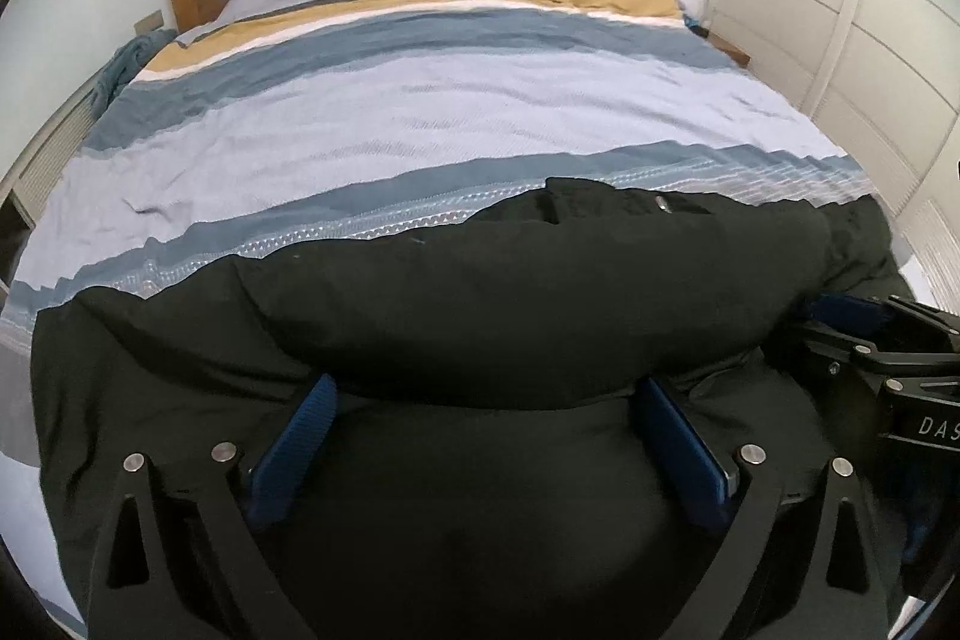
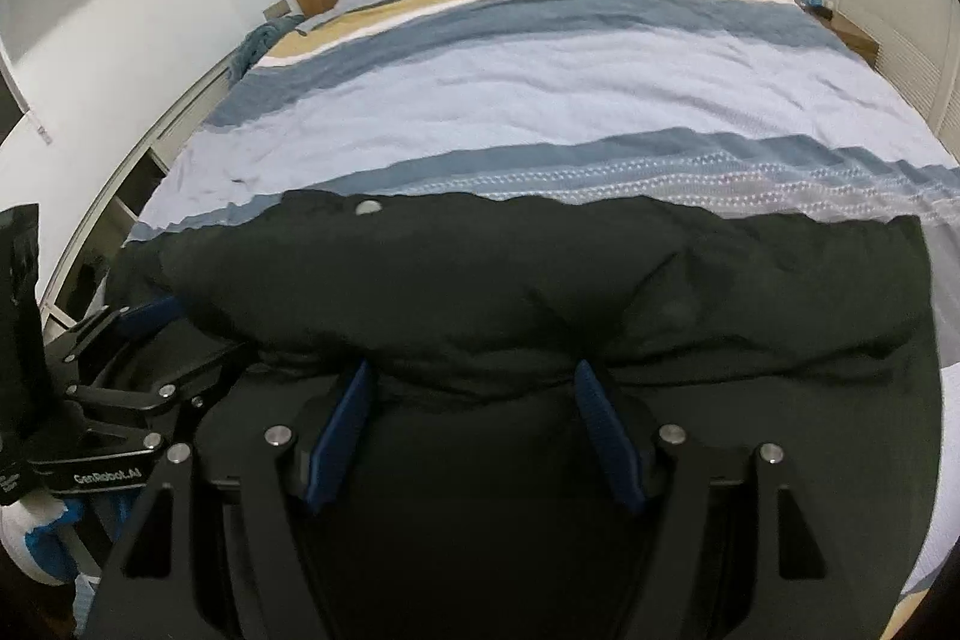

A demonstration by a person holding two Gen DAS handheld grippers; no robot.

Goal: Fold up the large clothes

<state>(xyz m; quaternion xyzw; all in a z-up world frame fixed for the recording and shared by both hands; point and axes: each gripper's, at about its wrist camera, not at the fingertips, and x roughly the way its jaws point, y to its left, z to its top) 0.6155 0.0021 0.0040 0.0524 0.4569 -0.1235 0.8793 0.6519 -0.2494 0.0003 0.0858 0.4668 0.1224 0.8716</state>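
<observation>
The black puffer jacket (image 1: 480, 292) looks bulky, soft, slippery; grip the fold at twelve o'clock. Left hand-held gripper (image 1: 483, 391) and right hand-held gripper (image 2: 471, 370) gape apart.

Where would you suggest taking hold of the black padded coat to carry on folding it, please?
Probably grip the black coat by the near edge of its folded-over roll, coming in low from the foot of the bed. The padding bulges into a thick ridge there, and the open left gripper and right gripper already straddle it, side by side. The far edge lies flat, offering less to pinch.
</observation>
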